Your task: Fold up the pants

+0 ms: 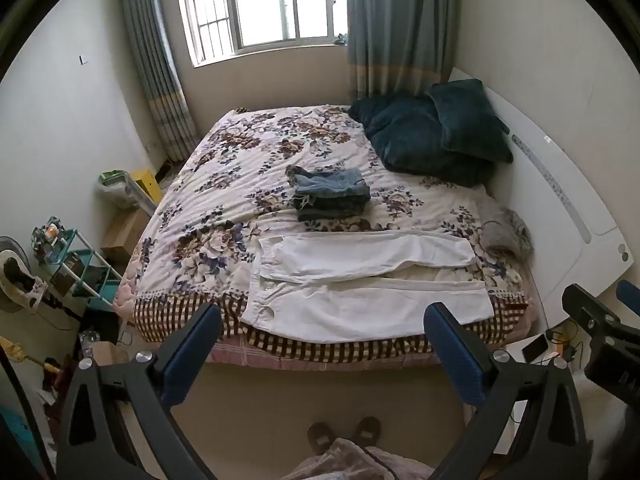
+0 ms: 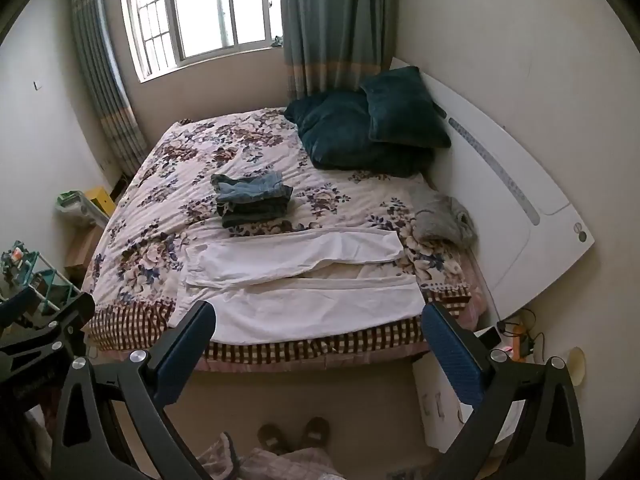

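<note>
White pants point(image 1: 360, 284) lie spread flat near the front edge of the floral bed point(image 1: 224, 184), waist to the left, legs running right; they also show in the right wrist view point(image 2: 304, 276). My left gripper point(image 1: 322, 316) is open and empty, held in the air in front of the bed, short of the pants. My right gripper point(image 2: 318, 314) is open and empty, also held in front of the bed edge. The right gripper's body shows at the right edge of the left wrist view point(image 1: 600, 332).
A folded stack of jeans point(image 1: 332, 194) sits mid-bed behind the pants. Dark teal pillows point(image 1: 432, 132) lie at the far right by the white headboard point(image 1: 560, 184). A grey cloth point(image 1: 506, 234) lies right of the pants. A blue rack point(image 1: 76, 264) and clutter stand left. Slippers point(image 1: 344, 434) are below.
</note>
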{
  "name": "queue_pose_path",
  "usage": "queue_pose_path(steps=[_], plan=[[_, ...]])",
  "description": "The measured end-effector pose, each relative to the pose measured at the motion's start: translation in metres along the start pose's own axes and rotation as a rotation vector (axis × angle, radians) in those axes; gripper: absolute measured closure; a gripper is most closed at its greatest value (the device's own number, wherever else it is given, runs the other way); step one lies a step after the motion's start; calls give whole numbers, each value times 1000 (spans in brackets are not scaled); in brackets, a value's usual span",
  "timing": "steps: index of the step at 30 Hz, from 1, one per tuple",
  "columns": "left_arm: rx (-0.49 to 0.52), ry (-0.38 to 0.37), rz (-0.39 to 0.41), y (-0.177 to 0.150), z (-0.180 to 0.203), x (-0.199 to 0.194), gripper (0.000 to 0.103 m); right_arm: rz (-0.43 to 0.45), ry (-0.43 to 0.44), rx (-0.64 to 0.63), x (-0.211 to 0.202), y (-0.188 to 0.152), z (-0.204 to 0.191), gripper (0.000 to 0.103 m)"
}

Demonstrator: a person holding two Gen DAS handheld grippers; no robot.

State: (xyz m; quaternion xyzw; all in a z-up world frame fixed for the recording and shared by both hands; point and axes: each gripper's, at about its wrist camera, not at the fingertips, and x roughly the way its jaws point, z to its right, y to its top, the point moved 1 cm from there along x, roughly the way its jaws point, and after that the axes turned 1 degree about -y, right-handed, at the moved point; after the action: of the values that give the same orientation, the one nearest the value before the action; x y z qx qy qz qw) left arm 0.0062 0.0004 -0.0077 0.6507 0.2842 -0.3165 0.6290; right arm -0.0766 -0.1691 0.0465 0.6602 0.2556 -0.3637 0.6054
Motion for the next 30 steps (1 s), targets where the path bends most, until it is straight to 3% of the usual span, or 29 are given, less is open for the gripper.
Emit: queue_pose_path(steps=[30], plan=[[14,13,-2,6,4,-4,0,-5,16,1,0,4,-4,0]])
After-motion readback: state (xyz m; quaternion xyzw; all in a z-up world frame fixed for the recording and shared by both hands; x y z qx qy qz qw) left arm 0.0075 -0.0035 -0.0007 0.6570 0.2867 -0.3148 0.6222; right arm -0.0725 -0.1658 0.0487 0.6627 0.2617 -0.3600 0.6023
